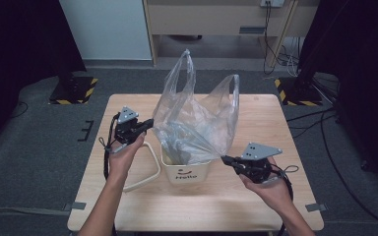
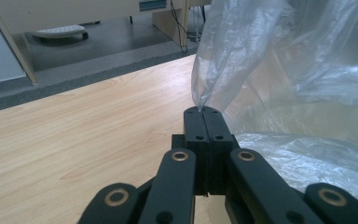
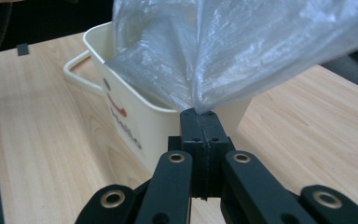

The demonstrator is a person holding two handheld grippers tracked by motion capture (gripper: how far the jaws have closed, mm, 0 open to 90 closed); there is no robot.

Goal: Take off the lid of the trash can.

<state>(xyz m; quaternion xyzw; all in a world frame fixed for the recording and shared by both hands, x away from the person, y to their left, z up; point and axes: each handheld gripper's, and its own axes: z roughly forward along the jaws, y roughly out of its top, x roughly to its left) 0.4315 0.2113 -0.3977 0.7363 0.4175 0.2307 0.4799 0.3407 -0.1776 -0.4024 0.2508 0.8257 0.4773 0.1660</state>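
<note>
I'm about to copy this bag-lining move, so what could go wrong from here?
The plastic bag is pinched only at thin edges by the left gripper and the right gripper, so the film could slip out or tear if pulled wider. The bin is light-looking, and tugging the bag might tip or drag it across the table.

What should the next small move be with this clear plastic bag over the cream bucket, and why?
Probably draw both grippers a little further apart and down, to stretch the bag's mouth over the rim. The left gripper and right gripper are each shut on an edge of the clear plastic bag, whose lower part sits in the cream plastic bucket, while its handles stand loose above.
</note>
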